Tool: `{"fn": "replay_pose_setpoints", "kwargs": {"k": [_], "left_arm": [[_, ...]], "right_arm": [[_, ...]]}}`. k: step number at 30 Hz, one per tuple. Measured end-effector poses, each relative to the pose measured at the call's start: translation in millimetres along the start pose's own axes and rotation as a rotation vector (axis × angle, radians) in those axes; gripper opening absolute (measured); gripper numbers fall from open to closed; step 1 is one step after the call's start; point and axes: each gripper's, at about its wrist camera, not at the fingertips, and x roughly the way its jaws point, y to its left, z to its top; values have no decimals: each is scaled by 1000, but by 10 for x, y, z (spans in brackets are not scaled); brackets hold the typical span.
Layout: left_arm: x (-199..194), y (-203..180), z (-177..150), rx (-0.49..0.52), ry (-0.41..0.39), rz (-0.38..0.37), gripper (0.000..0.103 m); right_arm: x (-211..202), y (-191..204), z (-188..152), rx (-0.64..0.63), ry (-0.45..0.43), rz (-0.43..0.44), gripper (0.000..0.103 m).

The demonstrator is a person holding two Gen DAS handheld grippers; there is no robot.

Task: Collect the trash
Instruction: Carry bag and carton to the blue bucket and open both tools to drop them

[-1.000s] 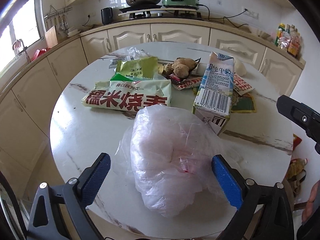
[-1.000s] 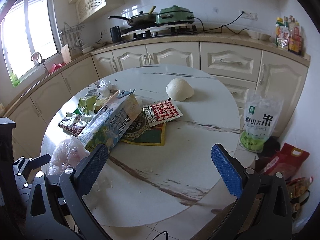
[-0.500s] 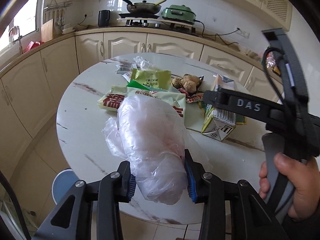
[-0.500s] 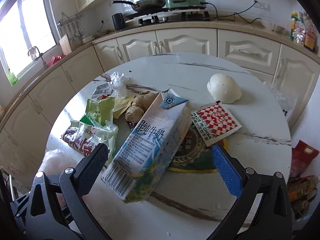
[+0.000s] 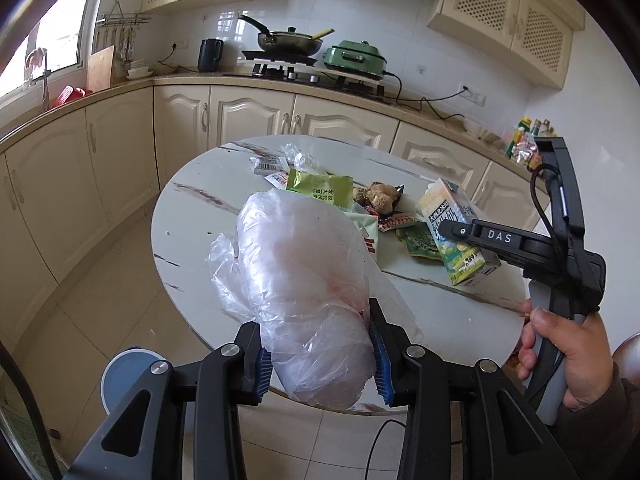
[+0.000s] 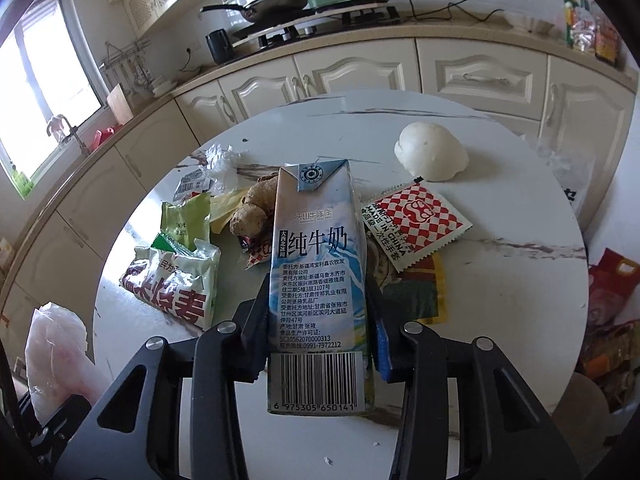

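Item 1: my left gripper is clamping the crumpled clear plastic bag, holding it off the round marble table at its near edge. Item 2: my right gripper, jaws having just been closing, is pinching the milk carton near the table's centre, among snack wrappers.

Cream cabinets curve below white tiled walls; daylight enters the window.
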Motion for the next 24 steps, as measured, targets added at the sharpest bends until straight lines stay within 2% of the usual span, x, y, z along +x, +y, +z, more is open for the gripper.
{"fn": "replay_pose_setpoints", "kwargs": {"k": [3,6,9,13,15,19,24], "left_arm": [[-166,122,-3,-21,-25,-3,37],[-374,310,-13,-52,-54,3,37],[-605,553,-73,-74,-86,55,37],[-879,981,-229,-124,-103,161,37],[-990,1240,-342,-155,-100,215,37],[-1043,1734,-573,-215,-58,321,37],[-813,2315,-858,-292,37,395,37]], "right_arm": [[-167,28,18,13,-40,30,39],[-363,252,51,-23,-85,59,39],[-491,670,71,-92,-100,158,39],[-482,1500,-43,-232,-73,329,39],[-387,1925,-154,-299,-40,407,39],[4,2674,-490,-413,61,502,39],[852,3270,-943,-491,222,518,39]]}}
